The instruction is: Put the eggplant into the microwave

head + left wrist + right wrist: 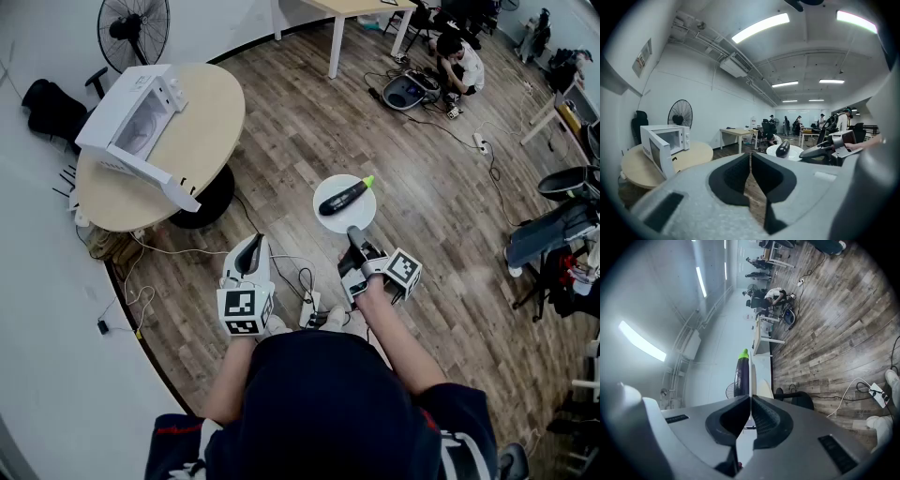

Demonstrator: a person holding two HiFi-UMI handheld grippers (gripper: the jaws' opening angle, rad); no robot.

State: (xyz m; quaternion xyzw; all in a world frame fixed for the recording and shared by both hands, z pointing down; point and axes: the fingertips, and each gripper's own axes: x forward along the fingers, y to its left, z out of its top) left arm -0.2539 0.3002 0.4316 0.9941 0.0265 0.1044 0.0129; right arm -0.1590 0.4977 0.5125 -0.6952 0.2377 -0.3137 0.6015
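The dark purple eggplant point(342, 196) with a green stem lies on a small round white table point(327, 215) in the middle of the floor. The white microwave point(134, 124) stands on a round wooden table point(202, 131) at the upper left, its door point(141, 174) swung open. My right gripper point(354, 232) is shut and empty, just short of the white table and pointing at the eggplant point(742, 376). My left gripper point(251, 246) hangs to its left, shut with nothing in it. The left gripper view shows the eggplant point(783, 148) ahead at right and the microwave point(666, 138) at left.
Cables and a power strip point(309, 309) lie on the wood floor between my grippers. A standing fan point(133, 30) is behind the wooden table. A person point(459, 61) crouches by a desk point(347, 19) at the far side. Chairs and gear crowd the right edge.
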